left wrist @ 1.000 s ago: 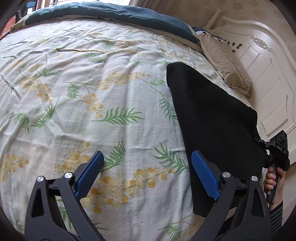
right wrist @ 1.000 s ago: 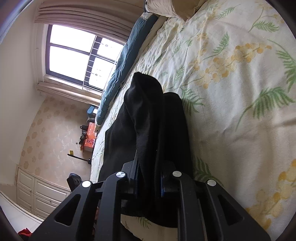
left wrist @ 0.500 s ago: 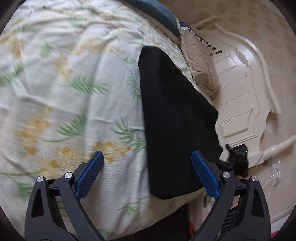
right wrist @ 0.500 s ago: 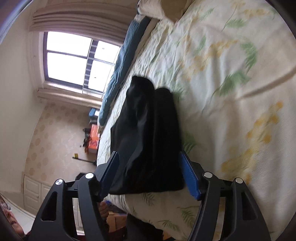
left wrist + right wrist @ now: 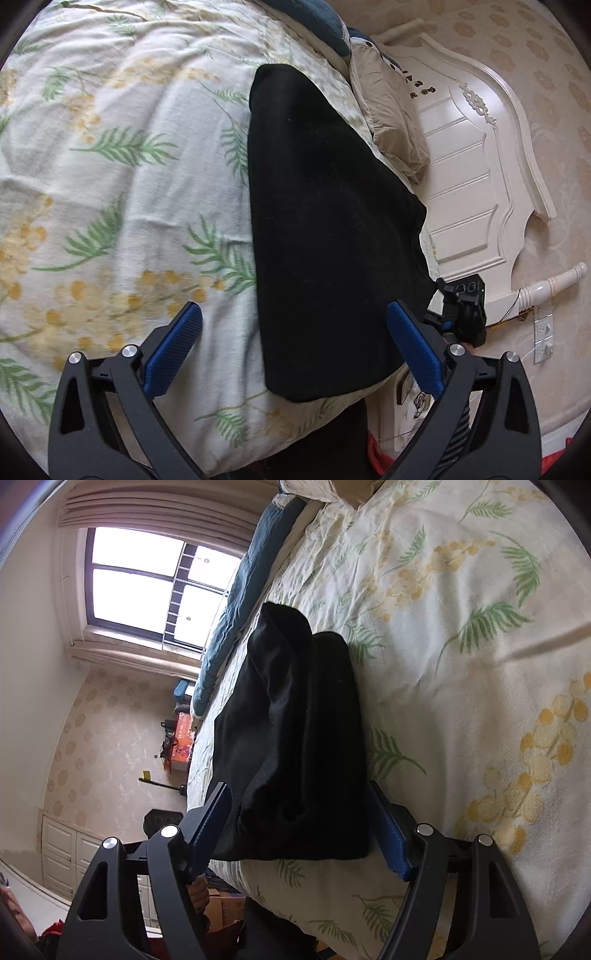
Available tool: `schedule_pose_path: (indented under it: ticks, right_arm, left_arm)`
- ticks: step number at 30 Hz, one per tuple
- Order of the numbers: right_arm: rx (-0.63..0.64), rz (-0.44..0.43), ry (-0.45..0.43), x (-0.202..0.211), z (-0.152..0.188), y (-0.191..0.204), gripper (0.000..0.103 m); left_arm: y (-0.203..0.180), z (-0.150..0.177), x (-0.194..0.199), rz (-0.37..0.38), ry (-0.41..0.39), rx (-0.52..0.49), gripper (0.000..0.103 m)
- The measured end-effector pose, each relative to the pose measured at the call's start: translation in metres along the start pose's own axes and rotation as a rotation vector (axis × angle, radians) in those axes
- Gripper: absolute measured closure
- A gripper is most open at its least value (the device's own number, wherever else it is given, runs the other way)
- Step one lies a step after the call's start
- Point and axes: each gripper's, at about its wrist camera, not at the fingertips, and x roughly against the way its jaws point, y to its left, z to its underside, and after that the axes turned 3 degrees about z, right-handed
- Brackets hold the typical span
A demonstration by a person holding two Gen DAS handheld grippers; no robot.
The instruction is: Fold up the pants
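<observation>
1. Floral bedding with green fronds and yellow blossoms covers the bed (image 5: 110, 177), and the folded black pants (image 5: 325, 229) lie on it near its edge, beside the white headboard (image 5: 476, 177).
2. Left gripper (image 5: 293, 349): its blue-padded fingers (image 5: 173, 349) are spread wide, holding nothing and hovering above the near end of the pants without touching them.
3. Right gripper (image 5: 299, 830): its fingers (image 5: 389, 840) are also spread wide, one on each side of the near end of the pants (image 5: 295, 746); whether the pads touch the cloth is hard to tell.
4. From the left wrist view, the right gripper (image 5: 461, 314) shows only as a black body at the far corner of the pants, its fingers hidden.
5. A tan pillow (image 5: 391, 122) lies against the headboard, and a blue blanket (image 5: 240, 605) runs along the far side of the bed below a window (image 5: 155, 587).
</observation>
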Motion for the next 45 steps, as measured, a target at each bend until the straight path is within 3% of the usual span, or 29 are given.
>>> schedule_pose_path:
  ticks: [4, 5, 6, 7, 9, 10, 12, 16, 29, 45]
  right_arm:
    - [0.039, -0.001, 0.007, -0.010, 0.000, 0.007, 0.028]
    - [0.048, 0.004, 0.010, -0.012, 0.000, 0.009, 0.028]
    - [0.054, 0.009, 0.007, -0.013, 0.000, 0.009, 0.030]
    - [0.058, 0.014, 0.006, -0.014, 0.000, 0.010, 0.031]
    - [0.087, 0.059, 0.012, -0.014, 0.001, 0.010, 0.049]
    - [0.091, 0.062, 0.011, -0.015, 0.003, 0.010, 0.052]
    - [0.083, 0.037, 0.010, -0.015, 0.004, 0.008, 0.059]
    - [0.093, 0.019, -0.006, -0.017, 0.004, 0.013, 0.061]
    - [0.116, 0.025, -0.005, -0.036, 0.005, 0.038, 0.061]
    - [0.190, -0.053, 0.115, -0.114, 0.001, 0.083, 0.061]
  left_arm:
    - [-0.008, 0.000, -0.019, 0.108, 0.044, 0.027, 0.004]
    - [-0.011, 0.001, -0.025, 0.107, 0.044, 0.021, 0.004]
    - [-0.013, 0.002, -0.028, 0.088, 0.039, 0.005, 0.011]
    - [-0.016, 0.003, -0.030, 0.056, 0.033, -0.017, 0.024]
    - [-0.020, 0.004, -0.033, -0.020, 0.023, -0.062, 0.037]
    - [-0.021, 0.004, -0.032, -0.040, 0.018, -0.074, 0.045]
    - [-0.021, 0.005, -0.029, -0.053, 0.016, -0.086, 0.053]
    - [-0.025, 0.002, -0.023, -0.072, 0.004, -0.113, 0.065]
    - [-0.011, 0.005, 0.005, -0.097, -0.045, -0.146, 0.069]
    - [0.045, 0.017, 0.084, -0.142, -0.143, -0.042, 0.069]
